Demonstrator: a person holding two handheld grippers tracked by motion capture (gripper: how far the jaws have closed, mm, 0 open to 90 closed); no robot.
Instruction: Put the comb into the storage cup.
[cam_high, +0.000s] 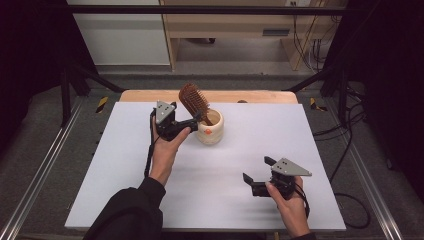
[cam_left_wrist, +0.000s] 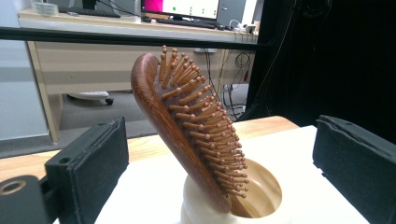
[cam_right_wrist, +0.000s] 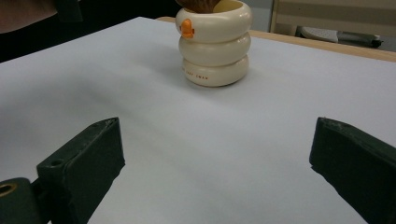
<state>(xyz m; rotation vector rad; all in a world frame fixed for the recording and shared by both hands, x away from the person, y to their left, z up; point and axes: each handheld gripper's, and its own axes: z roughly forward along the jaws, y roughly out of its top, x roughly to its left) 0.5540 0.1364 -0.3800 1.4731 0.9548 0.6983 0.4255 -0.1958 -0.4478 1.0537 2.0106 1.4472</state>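
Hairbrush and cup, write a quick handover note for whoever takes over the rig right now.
Left gripper: jaws open on either side of the hairbrush, gripping nothing.
Right gripper: jaws open, empty, low over the white board near its front right.
The hairbrush stands handle-down, tilted, in the cream cup toward the board's back.
Done: brush is in the cup.
Left: probably only backing the left gripper away.

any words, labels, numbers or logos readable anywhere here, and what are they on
No text here can be read for certain.
Cream holder: a line of small dark lettering on its lowest ring, too small and blurred to read.
Cream holder: an orange mark on its top ring, a picture, not letters.
Monitor behind the table: green dots on a white screen, no legible words.
Wooden hairbrush: no marking visible.
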